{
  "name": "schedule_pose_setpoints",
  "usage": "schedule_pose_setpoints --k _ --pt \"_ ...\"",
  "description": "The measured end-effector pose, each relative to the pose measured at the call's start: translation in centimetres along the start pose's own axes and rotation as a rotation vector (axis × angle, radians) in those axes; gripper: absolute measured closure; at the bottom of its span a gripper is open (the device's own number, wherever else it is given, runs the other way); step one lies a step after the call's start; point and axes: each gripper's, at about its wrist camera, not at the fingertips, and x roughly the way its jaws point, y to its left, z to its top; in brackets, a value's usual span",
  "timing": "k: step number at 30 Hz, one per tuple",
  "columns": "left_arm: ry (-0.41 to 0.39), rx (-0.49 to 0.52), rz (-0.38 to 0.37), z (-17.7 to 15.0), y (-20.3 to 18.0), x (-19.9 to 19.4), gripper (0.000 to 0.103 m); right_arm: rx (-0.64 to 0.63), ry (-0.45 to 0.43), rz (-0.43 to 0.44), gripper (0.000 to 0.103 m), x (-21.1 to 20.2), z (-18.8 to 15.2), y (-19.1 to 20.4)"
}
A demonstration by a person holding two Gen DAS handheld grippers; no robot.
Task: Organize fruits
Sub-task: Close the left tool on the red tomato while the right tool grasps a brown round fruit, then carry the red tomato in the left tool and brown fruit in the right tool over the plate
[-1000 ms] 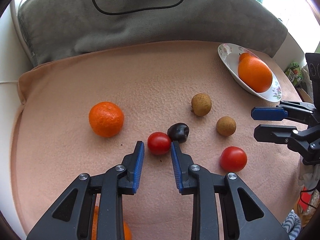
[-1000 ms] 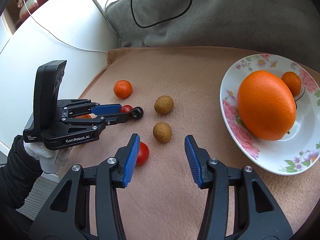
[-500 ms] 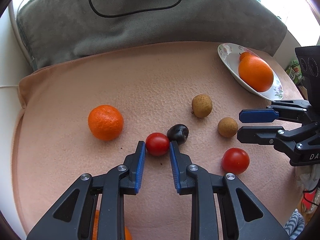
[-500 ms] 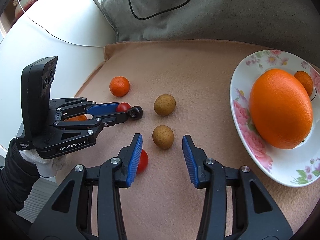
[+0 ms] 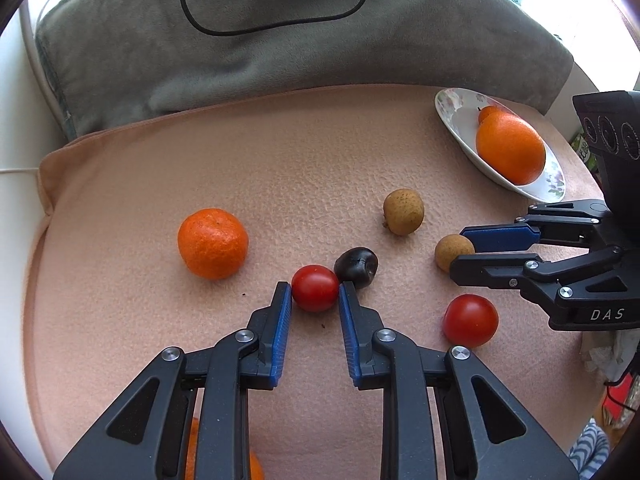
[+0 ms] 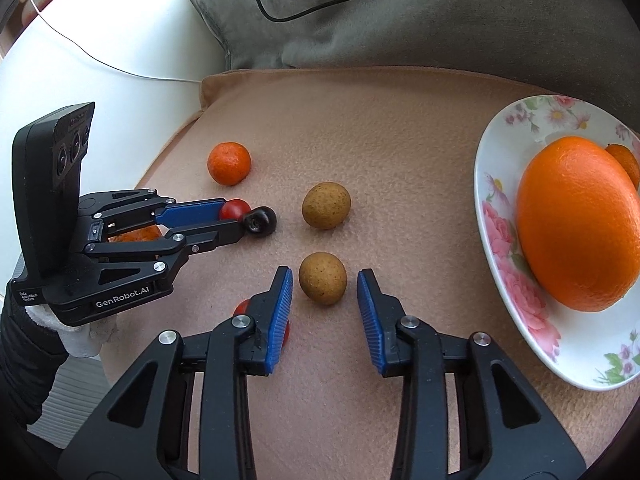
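Observation:
Fruits lie on a peach cloth. My left gripper is open, its tips on either side of a red cherry tomato, with a dark fruit just beyond. My right gripper is open around a brown longan, which also shows in the left wrist view. A second longan, a mandarin and another tomato lie loose. A floral plate holds a big orange and a small one.
A grey cushion with a black cable backs the cloth. Another orange fruit shows under my left gripper. A white surface lies left of the cloth.
Both grippers moved forward. My left tips now flank the cherry tomato. My right tips now flank the near longan.

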Motion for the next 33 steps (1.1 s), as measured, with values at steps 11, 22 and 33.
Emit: schedule_pose_setpoints --k 11,22,33 --pt "-0.018 -0.027 -0.005 -0.5 0.6 -0.9 0.080 -0.010 -0.011 -0.014 0.077 -0.2 0.0 0.3" --pt "-0.063 -0.058 -0.019 -0.5 0.8 -2.7 0.081 -0.022 -0.058 -0.025 0.077 -2.6 -0.5 0.7" --pt "-0.123 -0.072 -0.072 0.9 -0.8 -4.1 0.081 0.014 -0.140 -0.052 0.077 -7.3 -1.5 -0.9"
